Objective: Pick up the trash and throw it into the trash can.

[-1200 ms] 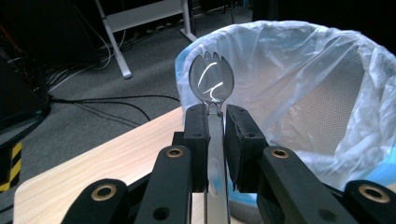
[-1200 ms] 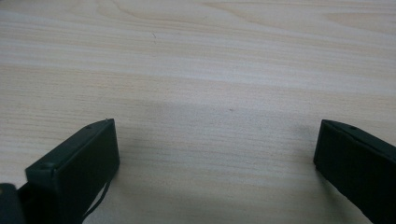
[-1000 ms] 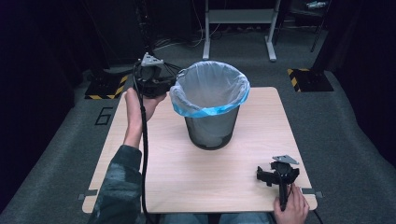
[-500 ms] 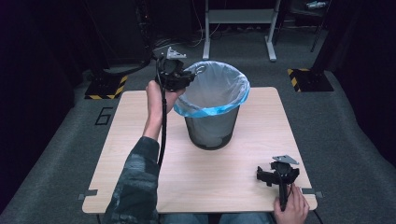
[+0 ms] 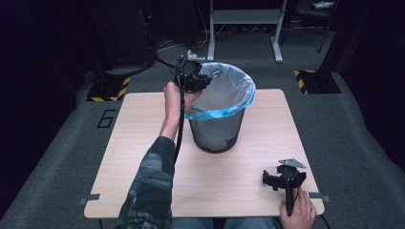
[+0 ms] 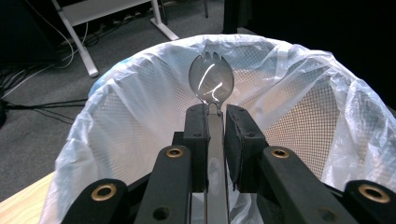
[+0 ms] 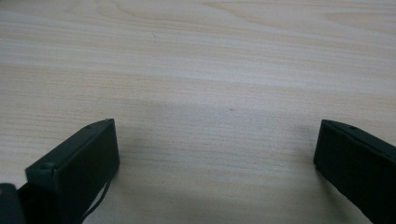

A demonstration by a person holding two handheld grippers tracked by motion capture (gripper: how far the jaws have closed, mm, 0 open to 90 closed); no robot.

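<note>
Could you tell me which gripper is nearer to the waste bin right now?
Left. The left gripper holds a spork over the bin's rim; the right gripper rests near the table's front right corner.

Bin [image 5: 219, 119] mid-table [image 5: 143, 157]; spork [image 6: 211, 79] above bin rim.

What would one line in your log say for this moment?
left gripper: shut on spork, over lined bin | right gripper: open, low over table | spork not dropped
</note>
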